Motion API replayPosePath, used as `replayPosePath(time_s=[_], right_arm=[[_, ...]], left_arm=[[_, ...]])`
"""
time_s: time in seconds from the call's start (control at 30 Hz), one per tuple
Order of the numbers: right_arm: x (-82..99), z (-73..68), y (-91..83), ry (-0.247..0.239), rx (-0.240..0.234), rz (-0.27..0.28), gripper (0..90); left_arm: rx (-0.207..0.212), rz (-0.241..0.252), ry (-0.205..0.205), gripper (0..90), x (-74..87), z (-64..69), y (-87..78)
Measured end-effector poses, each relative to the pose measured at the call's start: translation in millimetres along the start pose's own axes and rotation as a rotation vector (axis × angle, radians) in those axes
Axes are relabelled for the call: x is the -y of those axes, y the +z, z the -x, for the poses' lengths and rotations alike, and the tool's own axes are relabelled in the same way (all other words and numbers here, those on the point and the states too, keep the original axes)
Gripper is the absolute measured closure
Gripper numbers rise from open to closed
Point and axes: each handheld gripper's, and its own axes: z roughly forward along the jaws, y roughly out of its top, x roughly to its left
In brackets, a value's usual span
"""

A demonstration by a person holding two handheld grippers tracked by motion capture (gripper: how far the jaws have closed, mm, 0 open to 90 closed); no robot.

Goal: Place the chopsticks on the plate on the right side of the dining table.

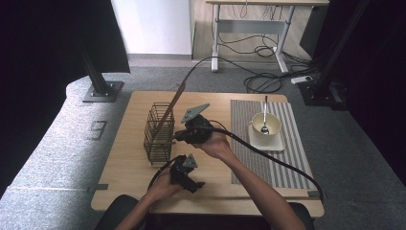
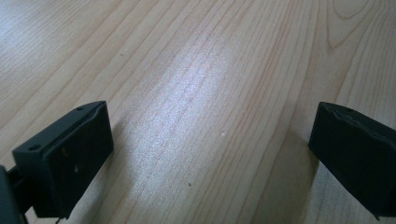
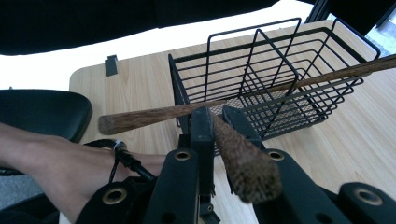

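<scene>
While one wooden stick (image 3: 243,161) is pinched, another (image 3: 154,116) rests across the wire basket (image 3: 280,74).
Right gripper (image 3: 217,116) fingers clamp it, not yet dropped in; left gripper (image 2: 210,154) fingers spread over bare tabletop (image 2: 196,70).

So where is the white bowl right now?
In the high view, the white bowl sits on a square saucer on the striped placemat, at the table's right side, with a spoon standing in it.

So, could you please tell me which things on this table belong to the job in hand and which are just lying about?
In the job:
- right gripper, shut on a wooden chopstick
- second chopstick
- wire basket

Lying about:
- bowl with spoon
- striped placemat
- left gripper, open
</scene>
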Motion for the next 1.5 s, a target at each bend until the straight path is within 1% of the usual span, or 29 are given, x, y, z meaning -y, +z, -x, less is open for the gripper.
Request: replayPosePath(time_s=[0.13,0.23,0.3,0.33,0.4,0.43,0.53,0.6,0.63,0.7,0.8,0.83,0.9,1.07,1.1,1.13,1.17,1.2,1.33,1.37,1.4,1.43,1.47,1.5], right_arm=[[-1.3,0.6,-5.8,-0.001,-0.002,0.002,82.0],[-2.4,1.7,-14.6,0.001,-0.002,0.006,82.0],[-2.4,2.1,-16.2,0.001,-0.003,0.007,82.0],[-2.3,2.9,-21.1,0.007,-0.001,0.012,82.0],[-2.1,3.5,-22.8,0.007,-0.001,0.012,82.0],[-1.4,5.0,-28.0,0.017,-0.001,0.018,82.0],[-0.9,6.6,-32.7,0.023,-0.003,0.022,82.0],[-0.3,8.4,-39.8,0.033,-0.005,0.032,82.0],[-0.3,8.4,-39.8,0.033,-0.005,0.032,82.0],[-0.8,8.7,-47.7,0.031,0.003,0.035,82.0],[-1.6,8.2,-51.5,0.028,0.006,0.037,82.1],[-2.7,7.6,-56.2,0.028,0.008,0.044,82.1],[-3.0,7.6,-57.9,0.027,0.009,0.044,82.1],[-3.9,9.0,-71.5,0.034,0.024,0.059,82.2],[-3.9,9.0,-71.5,0.034,0.024,0.059,82.2],[-3.0,10.3,-77.3,0.042,0.029,0.07,82.2],[-3.0,10.3,-77.3,0.042,0.029,0.07,82.2],[-1.5,11.7,-83.2,0.046,0.035,0.078,82.2],[2.2,13.9,-97.0,0.06,0.05,0.099,82.3],[2.2,13.9,-97.0,0.06,0.05,0.099,82.3],[3.9,14.5,-103.8,0.06,0.066,0.101,82.3],[3.9,14.5,-103.8,0.06,0.066,0.101,82.3],[6.6,15.1,-111.2,0.066,0.074,0.105,82.3],[7.7,15.3,-113.7,0.068,0.078,0.105,82.3]], left_arm=[[-0.002,0.002,0.002,0.0,0.0,-0.1,0.1],[-0.002,0.002,0.003,0.0,0.1,-0.1,0.2],[-0.002,0.001,0.005,0.0,0.0,-0.2,0.1],[-0.002,0.001,0.005,0.0,0.0,-0.2,0.1],[-0.002,0.001,0.004,0.0,0.1,-0.2,0.1],[-0.002,0.002,0.003,0.0,0.1,-0.2,0.2],[-0.003,0.002,0.005,0.0,0.1,-0.2,0.2],[-0.002,0.001,0.005,0.0,0.1,-0.3,0.1],[-0.002,0.001,0.005,0.0,0.1,-0.3,0.1],[-0.002,0.001,0.005,0.0,0.1,-0.2,0.1],[-0.002,0.002,0.003,0.0,0.1,-0.1,0.1],[-0.002,0.001,0.003,0.0,0.1,-0.1,0.1],[-0.002,0.001,0.004,0.0,0.1,-0.2,0.1],[-0.002,0.002,0.003,0.0,0.1,-0.2,0.2],[-0.002,0.002,0.003,0.0,0.1,-0.2,0.2],[-0.003,0.003,0.007,0.0,0.1,-0.4,0.2],[-0.003,0.003,0.007,0.0,0.1,-0.4,0.2],[-0.003,0.004,0.006,0.0,0.2,-0.3,0.2],[-0.001,0.005,0.005,0.0,0.4,-0.1,0.1],[-0.001,0.005,0.005,0.0,0.4,-0.1,0.1],[-0.001,0.005,0.006,0.0,0.6,-0.1,0.1],[-0.001,0.005,0.006,0.0,0.6,-0.1,0.1],[0.0,0.005,0.008,0.0,0.6,-0.2,-0.1],[0.0,0.005,0.008,0.0,0.7,-0.2,-0.2]])
